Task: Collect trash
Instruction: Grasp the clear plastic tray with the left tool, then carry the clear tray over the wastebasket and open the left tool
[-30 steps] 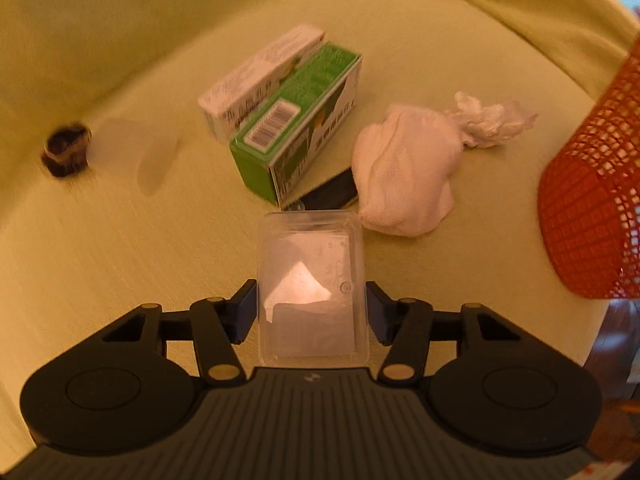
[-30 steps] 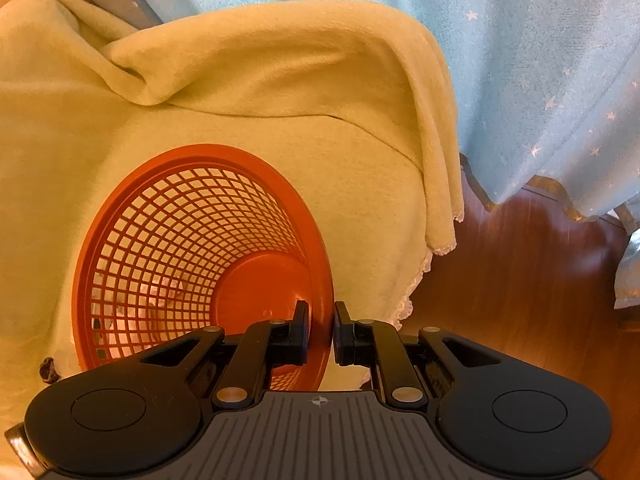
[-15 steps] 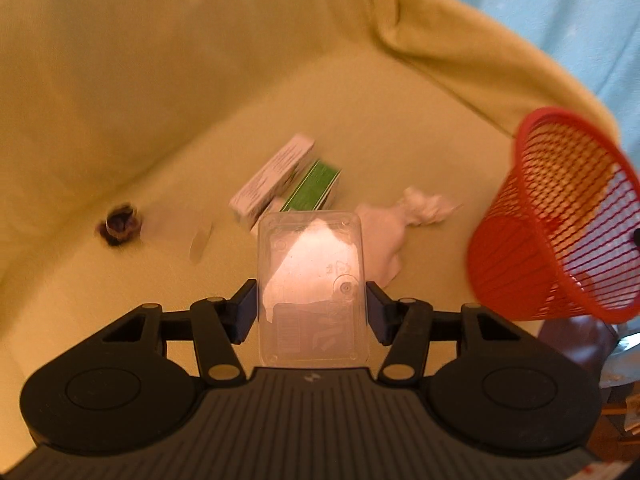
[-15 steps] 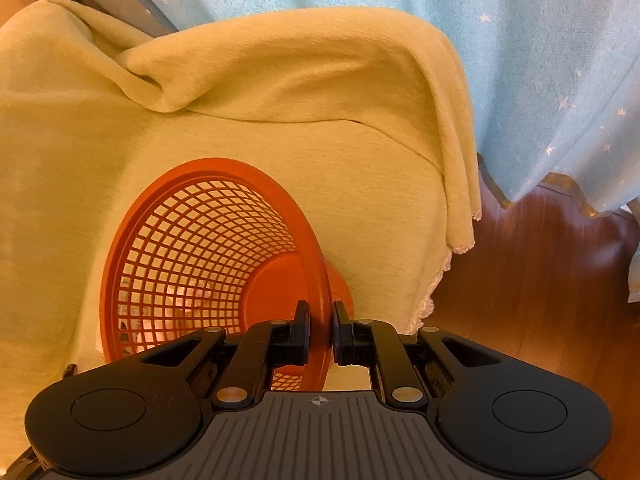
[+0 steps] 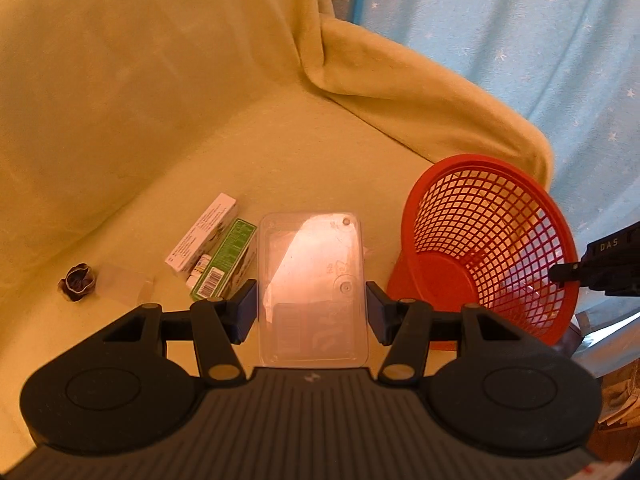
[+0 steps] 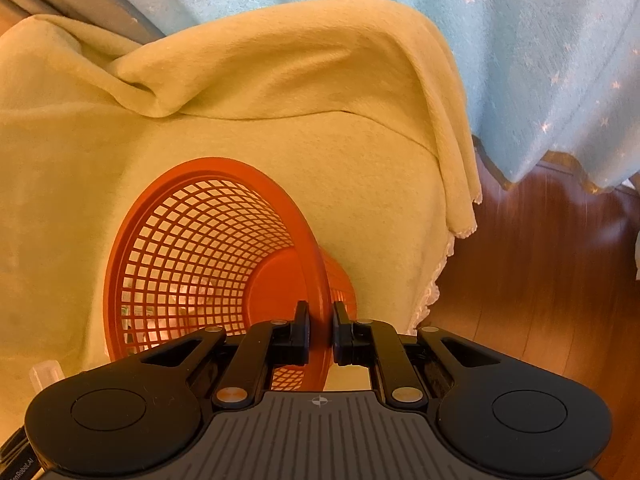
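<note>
My left gripper (image 5: pixel 311 308) is shut on a clear plastic container (image 5: pixel 312 280), held above the sofa seat. Below it lie a white box (image 5: pixel 202 238) and a green box (image 5: pixel 224 266); a small dark crumpled wrapper (image 5: pixel 77 282) and a clear plastic piece (image 5: pixel 124 290) rest further left. The red mesh basket (image 5: pixel 492 252) stands to the right of the container, tilted with its mouth toward me. My right gripper (image 6: pixel 321 332) is shut on the basket's rim (image 6: pixel 320 280); its tip (image 5: pixel 568 272) shows at that rim in the left wrist view.
A yellow-green blanket (image 6: pixel 300 100) covers the sofa seat, back and armrest. Behind hangs a light blue curtain (image 5: pixel 520 40) with stars. Brown wooden floor (image 6: pixel 560 260) lies to the right beyond the blanket's edge.
My left gripper has lifted the clear container up and away from the seat; the boxes now look smaller and the white tissue is hidden. The basket has come fully into the left view.
</note>
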Demonstrator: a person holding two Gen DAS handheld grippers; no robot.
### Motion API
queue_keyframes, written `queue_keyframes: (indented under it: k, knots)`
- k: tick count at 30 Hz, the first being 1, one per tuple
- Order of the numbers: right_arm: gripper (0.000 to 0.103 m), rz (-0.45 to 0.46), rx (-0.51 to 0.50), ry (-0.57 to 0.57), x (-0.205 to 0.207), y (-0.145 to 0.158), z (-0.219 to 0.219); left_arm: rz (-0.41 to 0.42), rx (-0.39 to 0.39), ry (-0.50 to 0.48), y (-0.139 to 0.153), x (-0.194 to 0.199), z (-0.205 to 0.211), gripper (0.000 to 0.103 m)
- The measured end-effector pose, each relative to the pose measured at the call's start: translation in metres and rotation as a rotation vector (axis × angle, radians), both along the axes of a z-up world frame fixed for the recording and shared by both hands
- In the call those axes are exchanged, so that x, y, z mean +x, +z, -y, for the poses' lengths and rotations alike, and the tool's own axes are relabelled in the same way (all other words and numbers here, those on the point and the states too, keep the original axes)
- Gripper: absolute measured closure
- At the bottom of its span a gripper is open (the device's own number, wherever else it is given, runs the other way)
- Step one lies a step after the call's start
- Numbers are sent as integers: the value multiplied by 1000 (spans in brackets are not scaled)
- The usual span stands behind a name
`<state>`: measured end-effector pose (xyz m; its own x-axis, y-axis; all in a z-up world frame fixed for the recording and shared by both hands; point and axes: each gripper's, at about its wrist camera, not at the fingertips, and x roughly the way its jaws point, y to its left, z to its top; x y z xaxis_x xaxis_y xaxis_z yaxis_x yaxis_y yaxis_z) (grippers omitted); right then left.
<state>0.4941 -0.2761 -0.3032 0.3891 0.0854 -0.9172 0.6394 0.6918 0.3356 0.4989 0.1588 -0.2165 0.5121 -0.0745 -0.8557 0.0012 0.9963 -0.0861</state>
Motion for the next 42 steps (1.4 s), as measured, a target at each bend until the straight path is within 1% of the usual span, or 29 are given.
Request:
queue_keyframes:
  k: [8, 17, 42]
  knots:
    - [96, 7, 17, -6, -4, 0, 3, -3, 11, -25, -2, 1, 5, 51]
    - [96, 11, 16, 3, 0, 1, 1, 11, 14, -67, 0, 4, 17, 51]
    - [96, 8, 4, 26, 2, 2, -1, 15, -2, -159, -8, 23, 53, 51]
